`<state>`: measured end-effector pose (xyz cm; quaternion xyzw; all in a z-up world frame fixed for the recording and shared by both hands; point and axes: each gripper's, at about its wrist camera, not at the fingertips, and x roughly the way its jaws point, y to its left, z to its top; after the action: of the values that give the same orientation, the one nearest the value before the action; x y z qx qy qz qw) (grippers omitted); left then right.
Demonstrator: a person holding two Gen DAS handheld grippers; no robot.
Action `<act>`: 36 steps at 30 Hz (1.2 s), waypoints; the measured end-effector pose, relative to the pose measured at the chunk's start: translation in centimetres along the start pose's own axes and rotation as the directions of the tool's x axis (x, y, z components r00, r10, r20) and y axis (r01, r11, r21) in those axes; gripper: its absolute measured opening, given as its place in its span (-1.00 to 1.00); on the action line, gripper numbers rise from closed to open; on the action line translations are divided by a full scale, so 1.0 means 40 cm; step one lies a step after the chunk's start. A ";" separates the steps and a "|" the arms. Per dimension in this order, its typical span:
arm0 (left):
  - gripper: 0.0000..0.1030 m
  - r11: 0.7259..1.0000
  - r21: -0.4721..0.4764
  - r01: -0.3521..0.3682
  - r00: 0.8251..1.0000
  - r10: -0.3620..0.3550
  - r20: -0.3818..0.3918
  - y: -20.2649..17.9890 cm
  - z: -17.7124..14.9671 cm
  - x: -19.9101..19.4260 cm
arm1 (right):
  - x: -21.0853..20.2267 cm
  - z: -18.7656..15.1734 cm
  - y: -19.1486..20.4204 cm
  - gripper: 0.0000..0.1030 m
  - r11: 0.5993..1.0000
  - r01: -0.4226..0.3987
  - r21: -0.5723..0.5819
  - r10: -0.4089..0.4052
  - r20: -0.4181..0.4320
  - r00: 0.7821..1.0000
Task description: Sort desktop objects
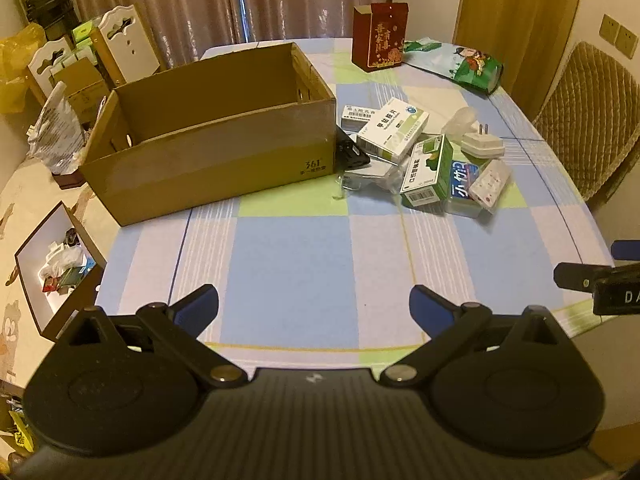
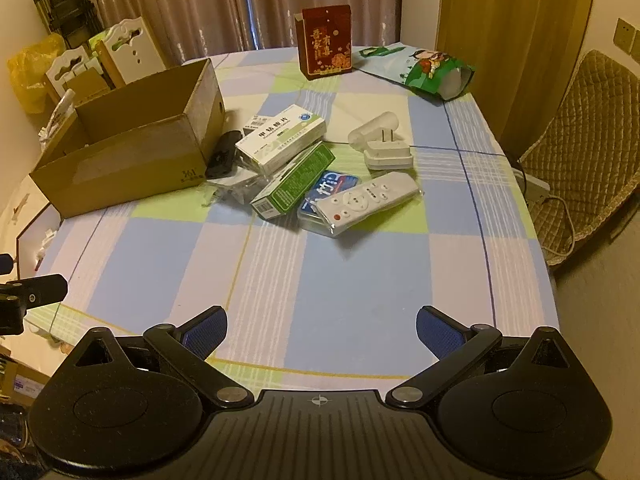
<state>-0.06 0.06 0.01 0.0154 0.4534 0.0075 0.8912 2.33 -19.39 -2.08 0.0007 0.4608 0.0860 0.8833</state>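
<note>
An open cardboard box [image 1: 208, 160] [image 2: 132, 160] stands on the left of the table. To its right lies a heap: a white medicine box [image 1: 392, 128] [image 2: 280, 138], a green medicine box [image 1: 426, 176] [image 2: 294, 182], a white remote [image 2: 366, 200] [image 1: 490, 184] on a blue-lidded clear case [image 2: 334, 188], a white plug adapter [image 1: 482, 144] [image 2: 388, 154] and a black device [image 1: 350, 152] [image 2: 222, 156]. My left gripper [image 1: 314, 312] hangs open over the near table edge, nothing between its fingers. My right gripper [image 2: 322, 334] is open and empty too, well short of the heap.
A red carton [image 1: 380, 36] [image 2: 326, 42] and a green printed bag [image 1: 460, 64] [image 2: 424, 68] sit at the far end of the checked tablecloth [image 1: 288, 264]. A padded chair [image 2: 576, 152] stands right of the table. Chairs and bags crowd the left side [image 1: 60, 92].
</note>
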 end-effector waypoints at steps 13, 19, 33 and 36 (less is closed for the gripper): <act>0.96 0.999 -0.018 -0.028 1.000 0.028 0.003 0.036 -0.035 -0.039 | -0.009 -0.028 0.046 1.00 1.000 0.003 -0.010 -0.003 -0.014 1.000; 0.96 0.999 -0.024 -0.031 1.000 0.031 -0.005 0.048 -0.043 -0.042 | -0.003 -0.030 0.067 1.00 1.000 -0.012 -0.019 0.011 -0.026 1.000; 0.96 0.999 -0.033 -0.028 1.000 0.028 -0.009 0.069 -0.046 -0.040 | -0.002 -0.015 0.096 1.00 0.999 -0.027 -0.035 0.026 -0.030 0.999; 0.96 0.999 -0.034 -0.028 1.000 0.028 -0.005 0.070 -0.043 -0.040 | 0.001 -0.011 0.099 1.00 0.999 -0.027 -0.039 0.026 -0.031 0.999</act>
<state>-2.38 2.85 0.39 0.0063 0.4551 0.0277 0.8900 1.39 -15.50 -2.03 -0.0120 0.4722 0.1068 0.8749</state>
